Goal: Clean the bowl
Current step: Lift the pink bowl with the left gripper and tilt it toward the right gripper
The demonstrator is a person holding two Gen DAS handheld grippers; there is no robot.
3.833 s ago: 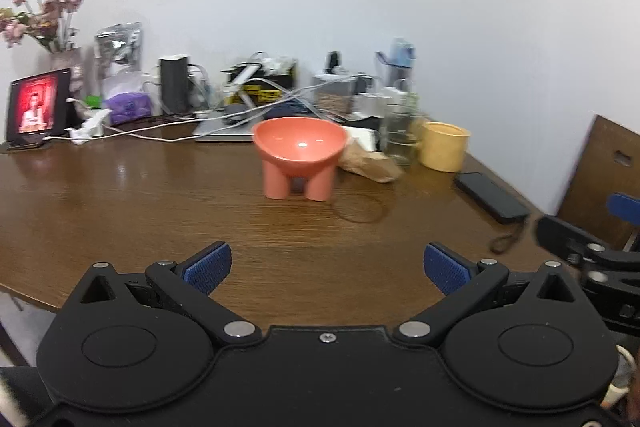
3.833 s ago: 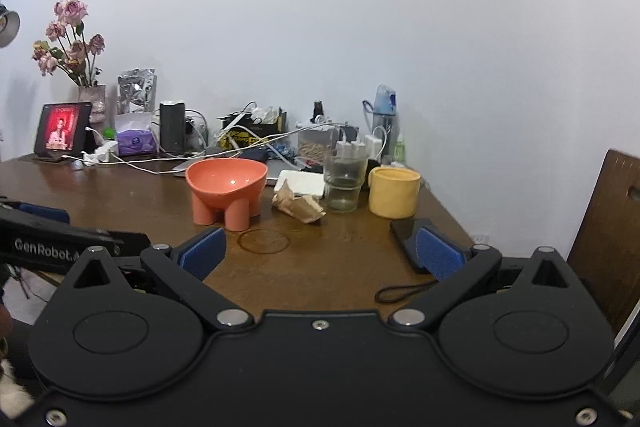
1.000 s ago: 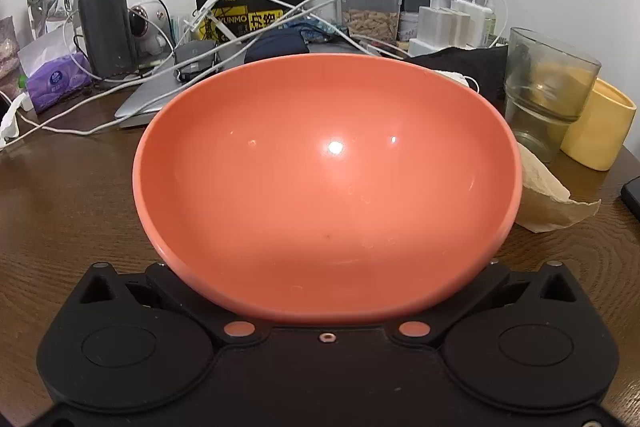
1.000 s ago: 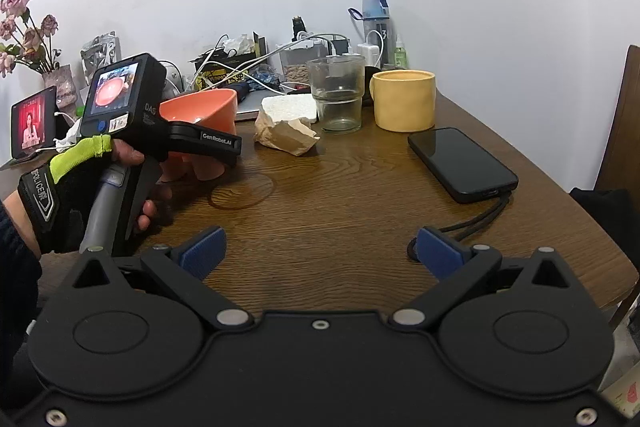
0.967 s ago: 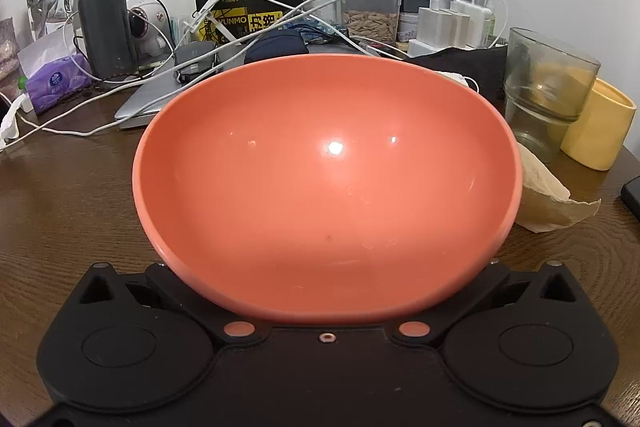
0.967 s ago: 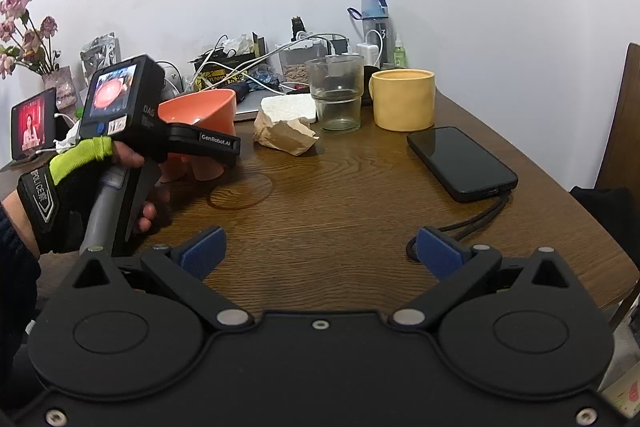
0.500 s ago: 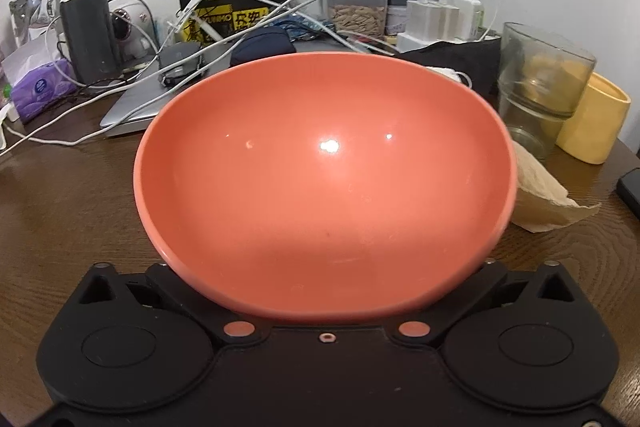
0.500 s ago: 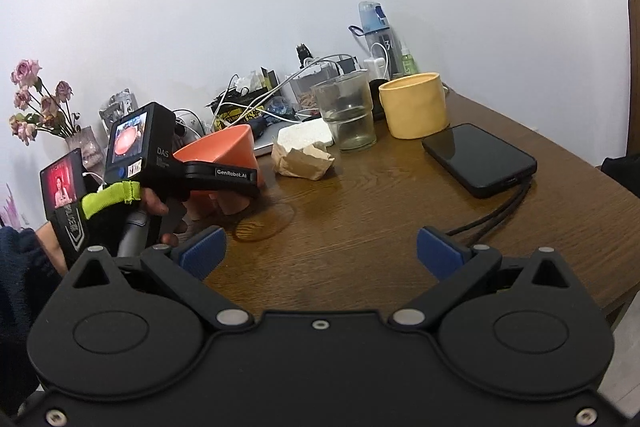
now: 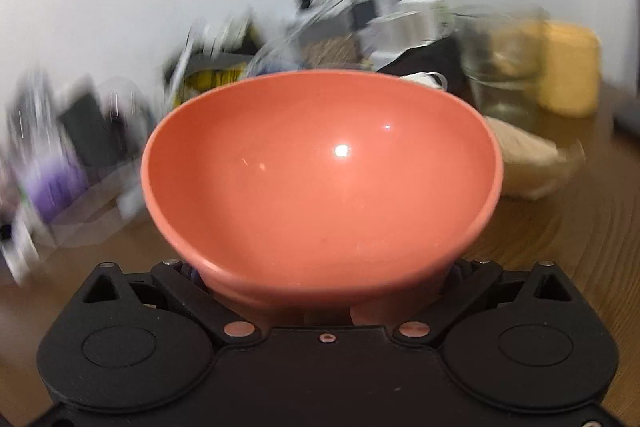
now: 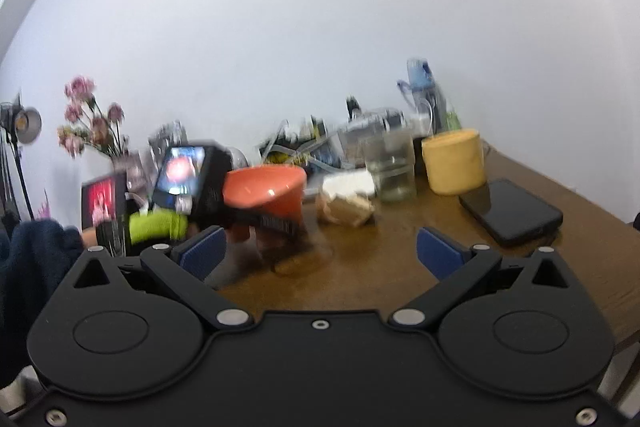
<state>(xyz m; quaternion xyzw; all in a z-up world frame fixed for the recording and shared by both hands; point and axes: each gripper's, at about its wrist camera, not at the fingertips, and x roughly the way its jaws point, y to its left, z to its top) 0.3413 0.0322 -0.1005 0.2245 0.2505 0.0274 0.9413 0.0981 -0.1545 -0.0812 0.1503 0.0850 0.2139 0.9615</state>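
The salmon-pink footed bowl (image 9: 320,179) fills the left wrist view, its empty, glossy inside facing the camera. My left gripper (image 9: 320,287) is shut on the bowl's foot, and its fingertips are hidden under the bowl. In the right wrist view the bowl (image 10: 264,191) sits at centre left with the left gripper (image 10: 276,223) clamped below its rim, held by a gloved hand (image 10: 158,225). My right gripper (image 10: 320,251) is open and holds nothing, near the table's front edge and well short of the bowl. A crumpled brown paper (image 10: 346,209) lies just right of the bowl.
Right of the paper stand a glass (image 10: 394,167) and a yellow mug (image 10: 454,161). A black phone (image 10: 512,209) with a cord lies at the right. Cables, boxes and a bottle crowd the back by the wall. A tablet (image 10: 100,203) and flowers (image 10: 86,123) are at the left.
The left gripper has moved with the bowl, blurring the background; the bowl now sits lower and smaller in its view, with its foot showing. The right gripper has tilted upward and stays open.
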